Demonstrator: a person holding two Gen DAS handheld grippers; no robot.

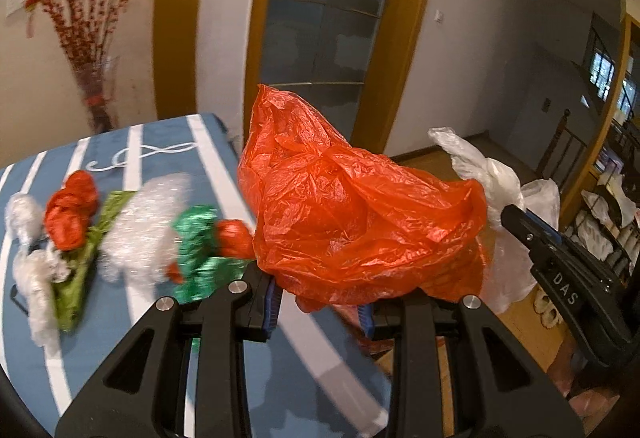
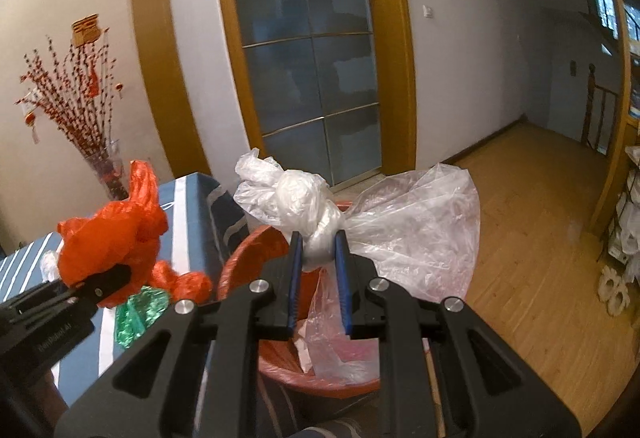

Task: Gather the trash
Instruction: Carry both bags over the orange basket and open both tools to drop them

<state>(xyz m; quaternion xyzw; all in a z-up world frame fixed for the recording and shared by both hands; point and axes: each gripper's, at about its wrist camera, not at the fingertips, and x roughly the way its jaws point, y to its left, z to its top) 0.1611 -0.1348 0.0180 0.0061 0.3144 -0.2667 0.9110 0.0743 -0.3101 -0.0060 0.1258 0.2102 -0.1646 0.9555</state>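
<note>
Right gripper (image 2: 318, 270): pinching the clear bag (image 2: 320, 205) at its knot, centre frame.
Left gripper (image 1: 320, 298): pinching the red bag (image 1: 340, 217), centre frame.
Bin (image 2: 320, 382): red-lined, directly below the clear bag, beside the table (image 2: 192, 205).
Leftover trash (image 1: 132, 230): crumpled wrappers, lower left on the striped cloth.
Risk: thin slippery plastic could slide from either grip; billowing film may catch the rim and spill outside.

Vase of red-blossom branches (image 2: 76, 109) against wall, left. Glass-panelled door (image 2: 312, 53) in wood frame. Wood floor (image 2: 532, 189). Wall switch (image 2: 428, 11).
</note>
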